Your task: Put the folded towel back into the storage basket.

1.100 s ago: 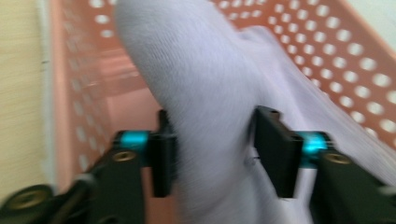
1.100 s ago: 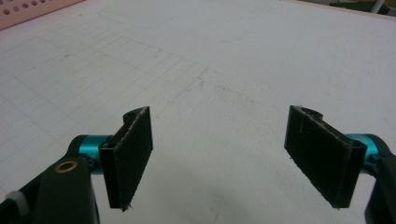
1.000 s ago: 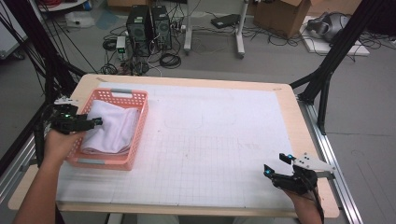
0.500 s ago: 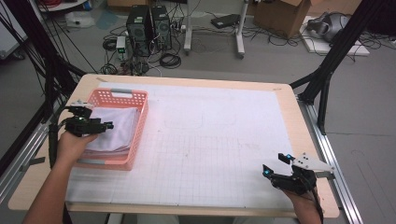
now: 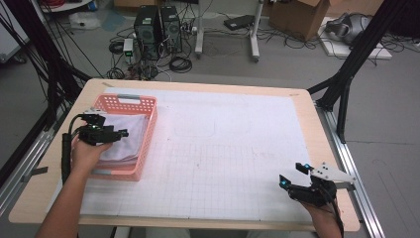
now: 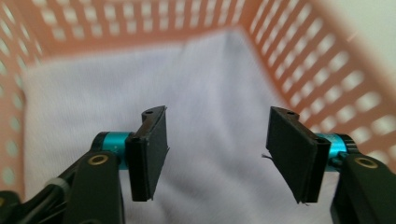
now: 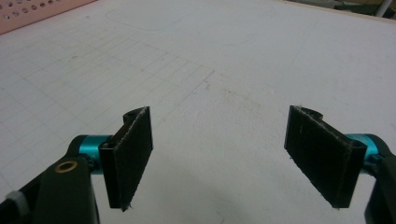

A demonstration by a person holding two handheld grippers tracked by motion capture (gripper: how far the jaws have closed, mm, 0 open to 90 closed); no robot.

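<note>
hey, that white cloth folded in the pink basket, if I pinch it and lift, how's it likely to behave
The white cloth looks like soft woven fabric lying in flat folds, so it will probably go floppy and unfold as it rises. It seems light, so the pink basket should stay put. The left tongs hang open above it; a shallow pinch may catch just the top layer.
</note>
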